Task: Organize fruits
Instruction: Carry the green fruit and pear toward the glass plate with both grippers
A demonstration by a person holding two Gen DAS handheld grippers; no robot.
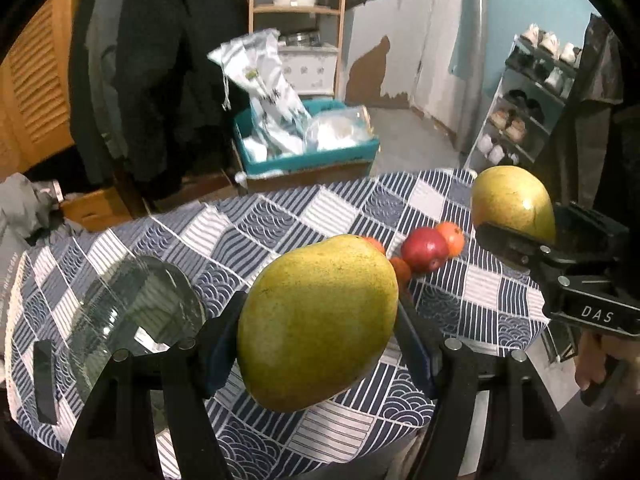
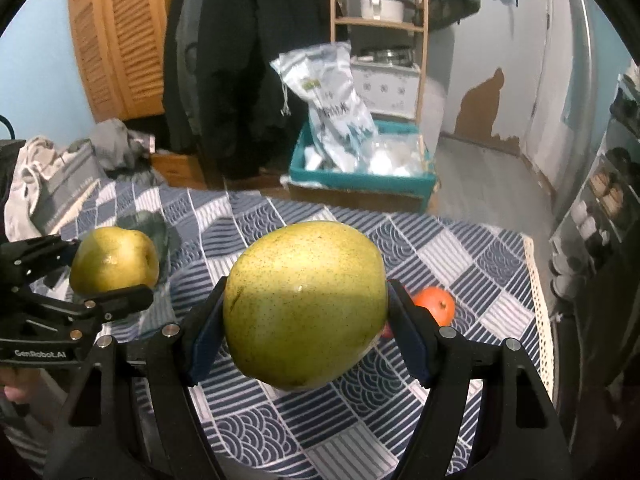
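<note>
We held a green mango [image 1: 318, 322] in the left gripper [image 1: 316, 320], its blue pads [image 1: 218, 350] pressed against the fruit's two sides, and the fruit hung clear above the table [image 1: 280, 220] with its blue-and-white patterned cloth. The right gripper [image 2: 306, 320] was clamped the same way on a second green mango [image 2: 304, 304], also lifted off the cloth; from the left wrist view that second fruit showed at the right edge, above the table's far right corner, and from the right wrist view the first mango appeared at the left, near the glass bowl [image 1: 132, 304]. The bowl stood on the left part of the table, and we could not tell what lay in it. On the cloth between the two grippers sat a small cluster of fruit: a red apple [image 1: 425, 249] touching an orange [image 1: 452, 237], with two more orange pieces [image 1: 401, 270] partly hidden behind the left mango. Beyond the table stood a teal crate [image 1: 312, 156] holding plastic bags.
</note>
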